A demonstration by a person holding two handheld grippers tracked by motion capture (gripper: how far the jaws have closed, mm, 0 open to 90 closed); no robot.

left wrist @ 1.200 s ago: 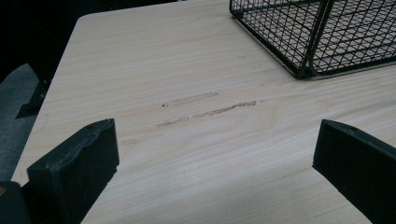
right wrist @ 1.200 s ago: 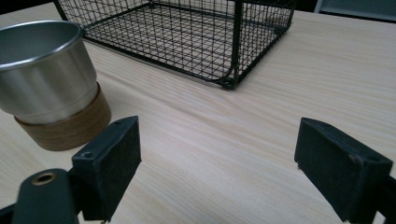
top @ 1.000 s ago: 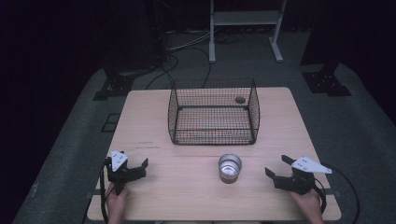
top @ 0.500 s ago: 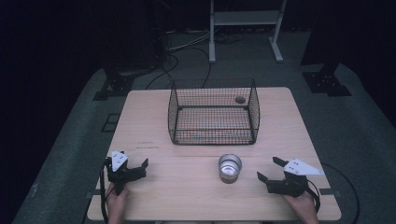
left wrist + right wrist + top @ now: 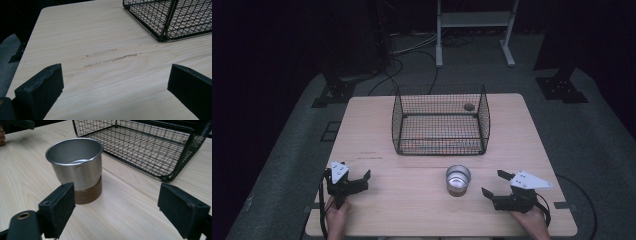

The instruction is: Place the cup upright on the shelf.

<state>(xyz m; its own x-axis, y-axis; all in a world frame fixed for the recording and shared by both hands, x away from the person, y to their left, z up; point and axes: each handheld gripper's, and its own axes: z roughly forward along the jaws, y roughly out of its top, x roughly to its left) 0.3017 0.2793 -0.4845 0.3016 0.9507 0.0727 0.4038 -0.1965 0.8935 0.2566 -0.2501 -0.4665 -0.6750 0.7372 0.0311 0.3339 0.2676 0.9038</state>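
With jaws spread, the right gripper (image 5: 497,183) faces the rigid, light, slippery polished steel cup on its brown wooden base (image 5: 76,172); judged best pinched across the base.

Cup (image 5: 458,179) on table (image 5: 412,210), in front of basket (image 5: 440,120).

No text, label or number can be read anywhere (no brand marks either).
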